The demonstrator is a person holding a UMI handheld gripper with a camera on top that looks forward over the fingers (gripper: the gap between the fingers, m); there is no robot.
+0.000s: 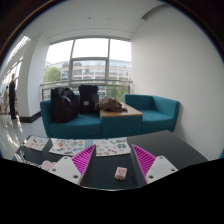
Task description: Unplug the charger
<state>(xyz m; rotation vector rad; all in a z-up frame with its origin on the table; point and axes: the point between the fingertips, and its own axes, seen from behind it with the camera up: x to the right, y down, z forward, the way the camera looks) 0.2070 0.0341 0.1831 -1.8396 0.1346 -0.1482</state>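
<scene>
- Charger point(121, 173) seems to be the small pale block that lies on the dark surface point(180, 150), between the two fingers and a little ahead of their tips; what it is exactly I cannot tell, and no cable is visible.
- The gripper point(113, 160) is held low over the surface and looks level across the room.
- Its fingers point(83, 160) stand apart with an open gap, and the magenta pads touch nothing.
- Some printed cards point(66, 146) lie flat on the surface, just beyond the fingers.
- Beyond the surface stands a teal sofa point(150, 112) with a dark backpack point(64, 103) on its seat, under a big window point(90, 62).
- A person point(12, 98) stands far away, near the window wall beside the sofa.
</scene>
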